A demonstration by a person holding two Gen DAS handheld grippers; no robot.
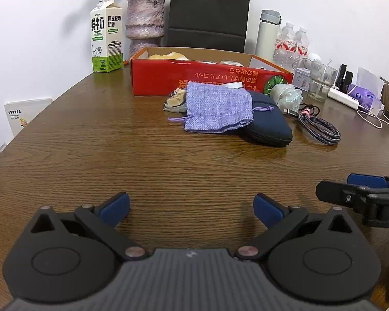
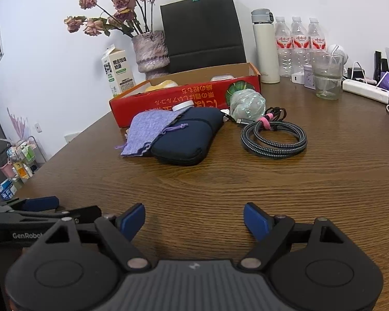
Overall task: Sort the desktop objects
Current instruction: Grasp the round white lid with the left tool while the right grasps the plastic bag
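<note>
left gripper (image 1: 192,208) and right gripper (image 2: 194,219) both spread wide, empty, above bare table (image 1: 116,155); lilac pouch (image 1: 216,108) lies on navy case (image 2: 186,137) before red box (image 1: 168,77), cable (image 2: 275,140) beside

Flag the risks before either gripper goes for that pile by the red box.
1. The purple pouch lies partly on the navy case; lifting the case may drag the pouch off.
2. The coiled cable is loose and may uncoil when grabbed.
3. The glass stands behind the cable; overreach could tip it.
</note>
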